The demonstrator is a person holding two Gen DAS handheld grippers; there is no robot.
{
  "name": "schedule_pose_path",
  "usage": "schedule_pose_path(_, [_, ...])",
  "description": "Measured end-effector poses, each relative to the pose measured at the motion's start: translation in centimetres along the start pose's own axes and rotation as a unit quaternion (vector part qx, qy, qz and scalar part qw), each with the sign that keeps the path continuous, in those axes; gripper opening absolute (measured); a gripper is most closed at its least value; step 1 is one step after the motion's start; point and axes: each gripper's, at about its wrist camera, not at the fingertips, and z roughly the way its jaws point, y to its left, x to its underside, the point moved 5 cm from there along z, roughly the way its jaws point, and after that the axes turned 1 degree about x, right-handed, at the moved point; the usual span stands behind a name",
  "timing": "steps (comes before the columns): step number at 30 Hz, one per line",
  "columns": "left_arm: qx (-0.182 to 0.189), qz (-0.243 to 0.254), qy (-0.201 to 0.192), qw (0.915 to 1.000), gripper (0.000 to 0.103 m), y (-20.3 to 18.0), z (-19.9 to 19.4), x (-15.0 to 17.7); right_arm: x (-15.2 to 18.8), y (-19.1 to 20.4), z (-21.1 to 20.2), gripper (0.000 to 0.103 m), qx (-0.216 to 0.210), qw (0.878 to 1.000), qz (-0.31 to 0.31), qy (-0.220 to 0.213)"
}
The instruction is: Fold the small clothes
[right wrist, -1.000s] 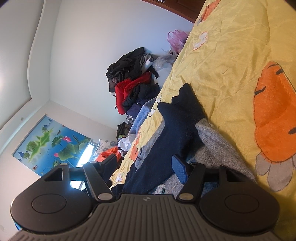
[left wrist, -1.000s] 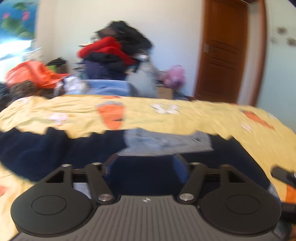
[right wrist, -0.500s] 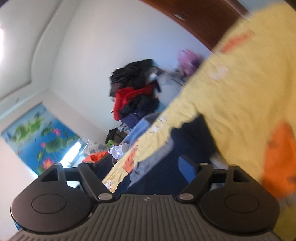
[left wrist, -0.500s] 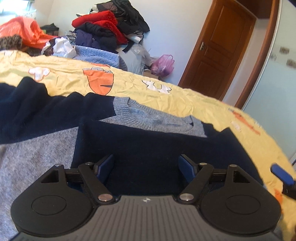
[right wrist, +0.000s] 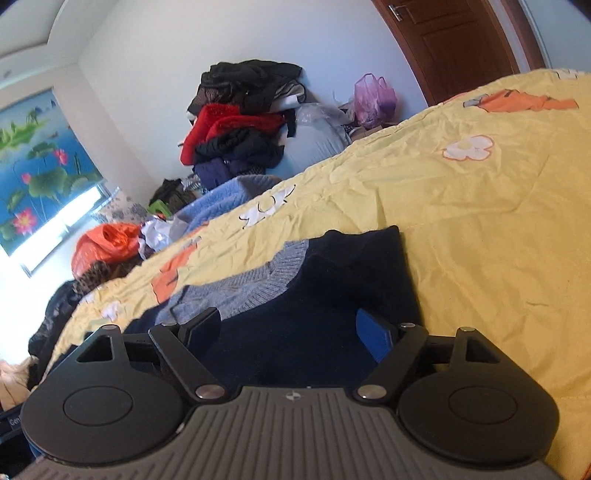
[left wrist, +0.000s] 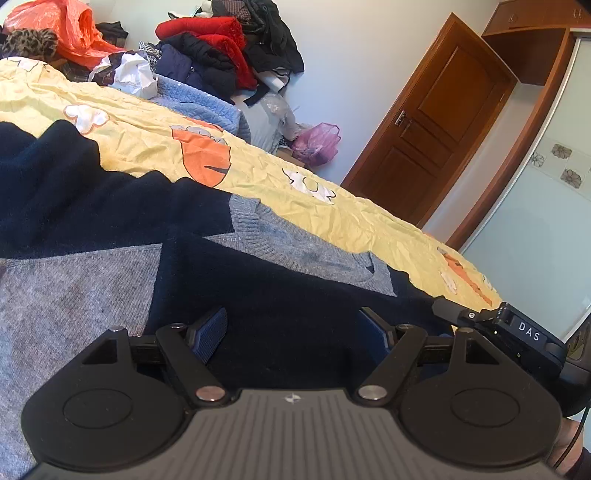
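Across the yellow bedspread printed with orange carrots and white flowers [left wrist: 332,206], which fills the middle of both views, a navy and grey knitted sweater [left wrist: 277,291] lies spread flat, its grey ribbed collar [left wrist: 258,229] towards the far edge of the bedspread and one navy part folded over the grey body panel [left wrist: 74,291]. Beyond the far edge of the bedspread a tall heap of red, black and navy clothes [left wrist: 229,48] is stacked against the white wall, with a light blue fleecy garment [left wrist: 199,99] lying at the edge in front of it, an orange plastic bag [left wrist: 70,26] to its left and a translucent pink plastic bag [left wrist: 317,142] to its right on the floor. A brown panelled wooden door [left wrist: 439,125] stands past the bedspread's far right corner. Over the sweater's near part the left gripper [left wrist: 293,334] hangs with its blue-padded jaws well apart and nothing pinched between them, only navy knit lying under the gap. The right gripper [right wrist: 290,332] sits above the sweater's navy shoulder at the bedspread's right side; its jaws are closing, with fabric seen between them but not pressed by the pads. In the left wrist view the black tip of the right gripper [left wrist: 498,325] shows at the sweater's right edge.
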Motion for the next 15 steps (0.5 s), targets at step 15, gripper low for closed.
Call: schedule_pose_path(15, [-0.166,-0.293,-0.155,0.9288,0.084,26.7,-14.2,-11.6,-0.2,-0.9,-0.4,0.084,-0.036,0.998,0.047,-0.012])
